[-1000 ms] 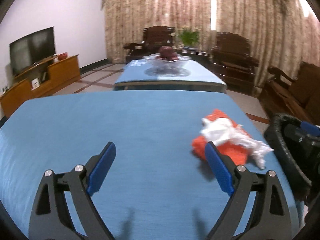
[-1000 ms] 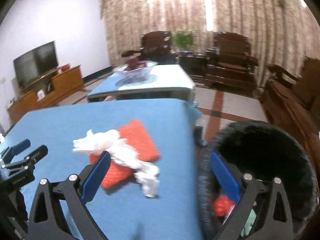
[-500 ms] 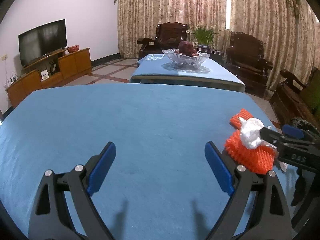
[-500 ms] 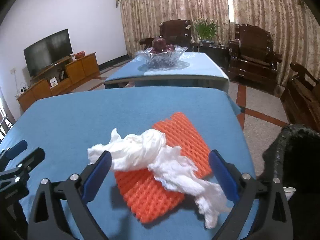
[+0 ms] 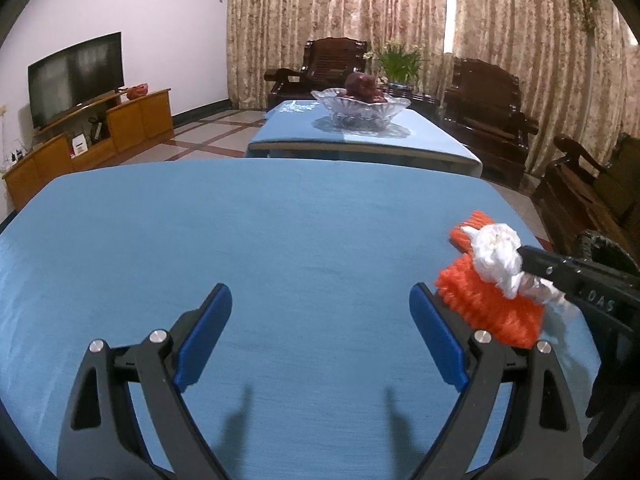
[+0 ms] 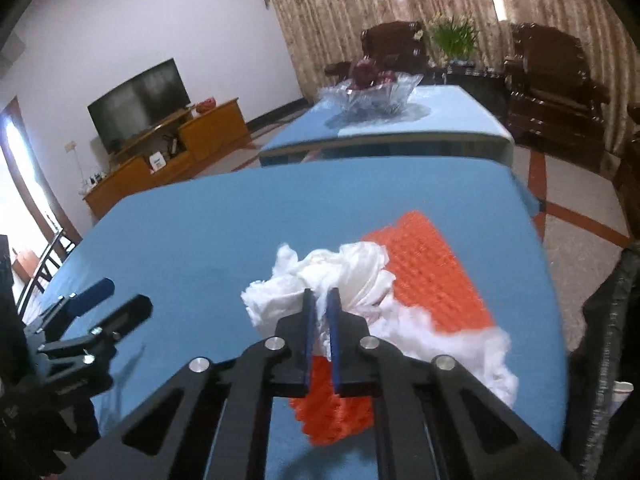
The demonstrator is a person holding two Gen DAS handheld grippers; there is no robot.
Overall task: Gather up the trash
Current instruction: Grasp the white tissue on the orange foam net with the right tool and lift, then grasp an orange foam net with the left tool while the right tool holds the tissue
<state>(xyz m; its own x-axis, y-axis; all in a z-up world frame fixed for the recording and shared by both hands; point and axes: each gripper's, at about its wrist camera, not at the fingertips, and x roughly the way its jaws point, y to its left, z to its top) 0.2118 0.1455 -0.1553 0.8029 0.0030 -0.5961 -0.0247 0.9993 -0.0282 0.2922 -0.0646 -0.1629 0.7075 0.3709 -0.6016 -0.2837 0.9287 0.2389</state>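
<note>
One crumpled white tissue (image 6: 344, 276) is lying on one orange foam net (image 6: 432, 276), both sitting near the right edge of the blue tabletop (image 5: 240, 240). The right tool (image 6: 321, 300), its jaws having just been closing, is pinching the tissue. The left tool (image 5: 320, 320) is hovering wide open, holding nothing.

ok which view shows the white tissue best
The right wrist view: the white tissue lies centre frame on the orange foam net, with the right gripper shut on it. The left wrist view shows the tissue only small, near the right edge.
</note>
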